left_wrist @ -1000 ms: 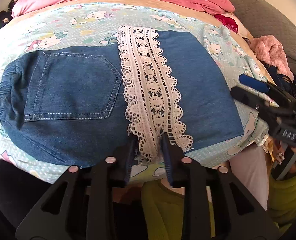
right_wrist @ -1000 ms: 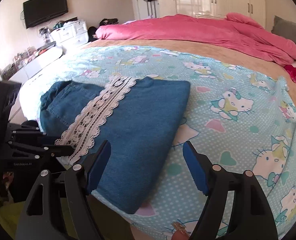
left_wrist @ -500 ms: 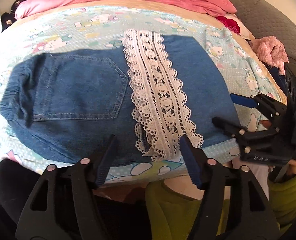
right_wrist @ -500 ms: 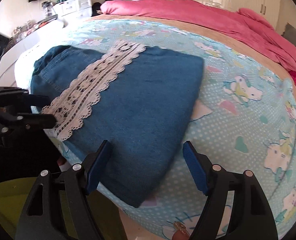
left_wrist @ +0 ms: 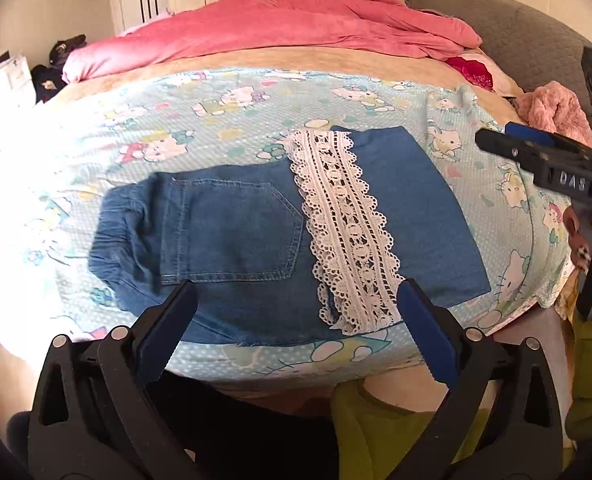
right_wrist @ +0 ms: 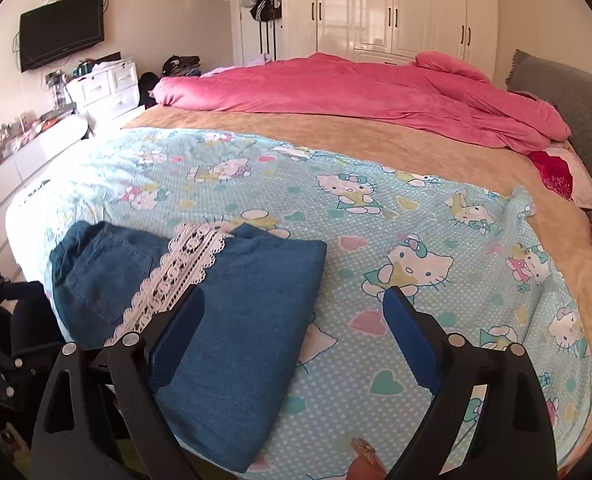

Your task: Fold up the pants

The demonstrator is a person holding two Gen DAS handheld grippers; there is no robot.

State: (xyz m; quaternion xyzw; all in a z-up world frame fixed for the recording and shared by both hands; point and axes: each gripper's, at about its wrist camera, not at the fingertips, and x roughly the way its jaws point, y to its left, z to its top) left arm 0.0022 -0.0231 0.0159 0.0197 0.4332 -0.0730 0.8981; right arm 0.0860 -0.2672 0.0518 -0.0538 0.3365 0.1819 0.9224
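The blue denim pants lie folded into a compact rectangle near the bed's front edge, back pocket up, with a white lace hem band across them. They also show in the right wrist view. My left gripper is open and empty, raised above the pants' near edge. My right gripper is open and empty, held above the pants' right end; it shows at the right of the left wrist view.
The bed has a light blue cartoon-cat sheet and a pink duvet bunched at the far side. A pink fluffy item lies at the right edge. Drawers and a wall TV stand to the left.
My left gripper opened, letting go of the lace hem, and drew back and up. My right gripper also lifted away. The pants stay folded on the sheet.
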